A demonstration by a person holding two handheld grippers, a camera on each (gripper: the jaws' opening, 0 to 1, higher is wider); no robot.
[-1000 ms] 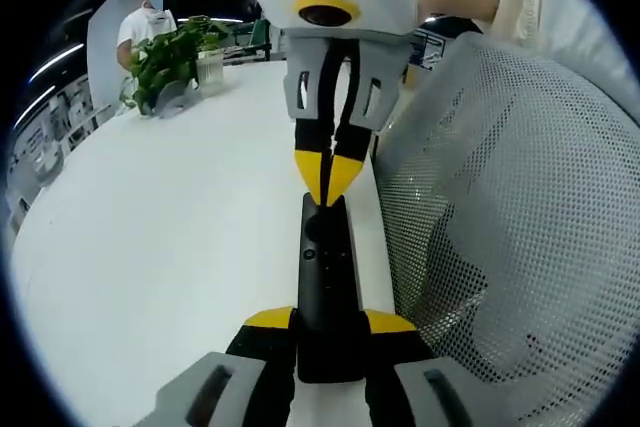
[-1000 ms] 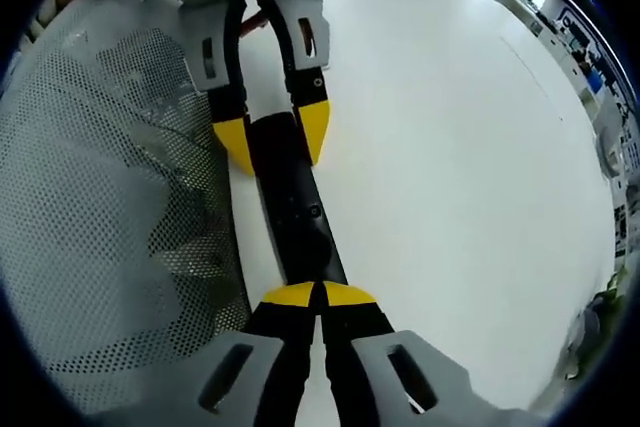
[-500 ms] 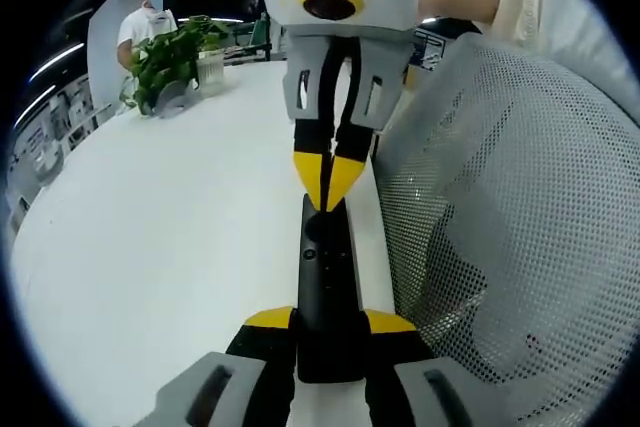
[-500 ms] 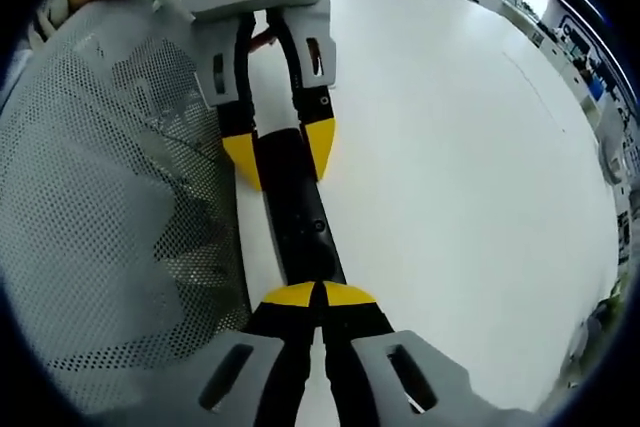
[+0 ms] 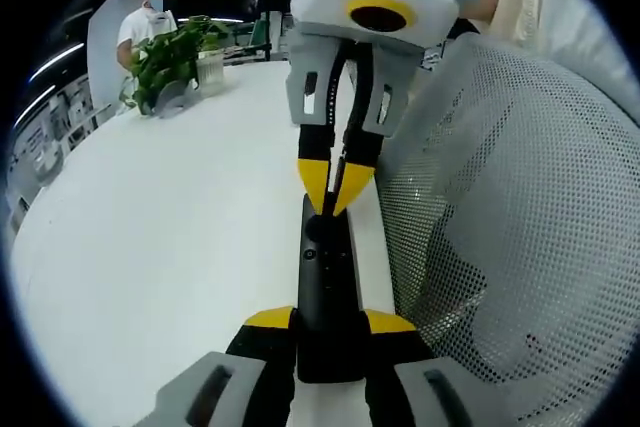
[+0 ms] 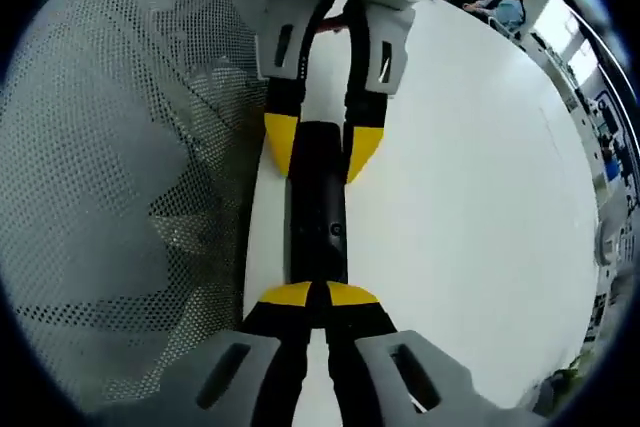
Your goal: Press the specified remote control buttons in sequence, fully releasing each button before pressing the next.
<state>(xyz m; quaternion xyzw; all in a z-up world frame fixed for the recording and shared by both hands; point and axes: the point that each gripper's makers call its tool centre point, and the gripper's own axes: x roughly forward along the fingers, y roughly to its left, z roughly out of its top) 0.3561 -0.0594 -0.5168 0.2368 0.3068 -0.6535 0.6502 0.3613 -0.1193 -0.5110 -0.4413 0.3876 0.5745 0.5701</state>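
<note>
left tongs (image 5: 330, 322) clamped on near end of the remote (image 5: 327, 277), which lies flat on the white bench (image 5: 150, 237) beside a mesh chair back (image 5: 510, 227). right tongs (image 5: 333, 190) pinched together, tips on the remote's far end. plant (image 5: 170, 62) far back.

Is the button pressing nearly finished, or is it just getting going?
Done: the left tool is clamped around the near end of the black remote, holding it on the white table. In hand: the right tool, tips shut, sits at the remote's far end, right at its surface. Left: the pictures cannot show how many presses have happened or remain.
</note>
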